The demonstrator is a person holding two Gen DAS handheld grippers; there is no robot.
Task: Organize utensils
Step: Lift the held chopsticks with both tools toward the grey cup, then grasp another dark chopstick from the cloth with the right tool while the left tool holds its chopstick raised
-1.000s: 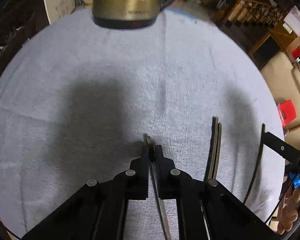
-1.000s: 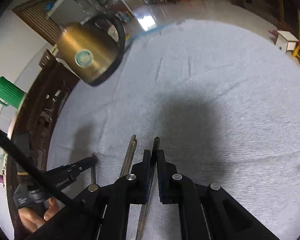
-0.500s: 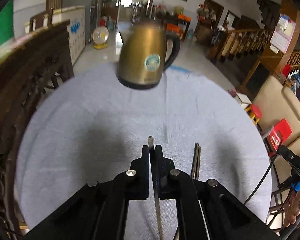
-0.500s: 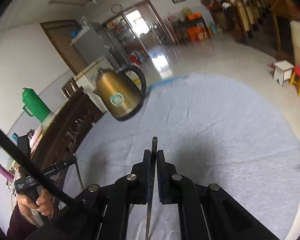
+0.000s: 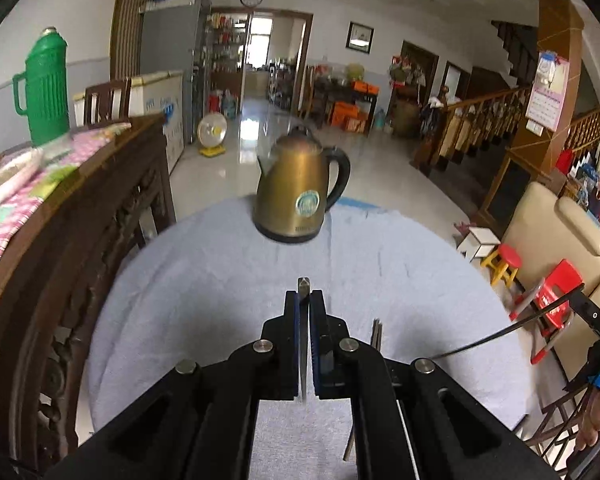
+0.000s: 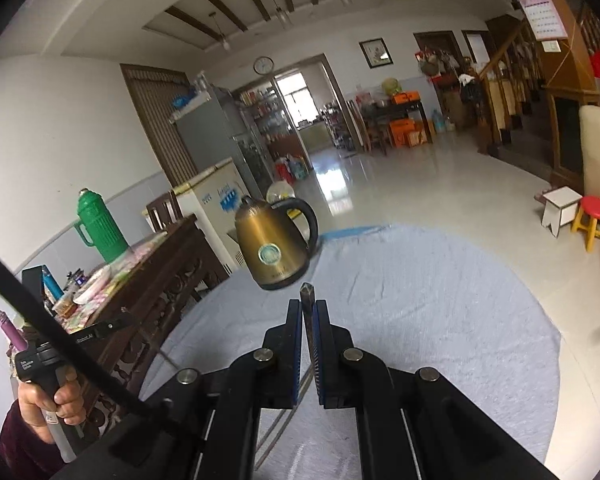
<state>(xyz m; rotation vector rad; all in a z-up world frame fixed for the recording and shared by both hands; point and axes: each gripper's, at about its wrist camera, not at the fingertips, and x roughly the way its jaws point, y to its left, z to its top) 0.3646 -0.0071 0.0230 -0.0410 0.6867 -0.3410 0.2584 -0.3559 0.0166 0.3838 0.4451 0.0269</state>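
Observation:
My left gripper (image 5: 303,297) is shut on a thin silver metal chopstick (image 5: 303,283), whose tip pokes out past the pads; it is held above the grey cloth-covered table (image 5: 220,280). My right gripper (image 6: 308,307) is shut on a dark square-tipped chopstick (image 6: 306,291), also lifted off the table (image 6: 440,320). A further pair of chopsticks (image 5: 376,330) lies on the cloth to the right of my left fingers. In the right wrist view the left gripper (image 6: 120,320) shows at the left edge, held by a hand (image 6: 48,408).
A brass-coloured kettle (image 5: 300,196) (image 6: 272,248) stands at the table's far edge. A dark carved sideboard (image 5: 80,232) runs along the left, with a green thermos (image 5: 46,84) on it. Red stools (image 5: 560,284) and a beige sofa (image 5: 556,232) stand to the right.
Both grippers have risen off the cloth and tilted upward, each carrying its chopstick. The kettle has slid lower in both views and the room behind has come into sight.

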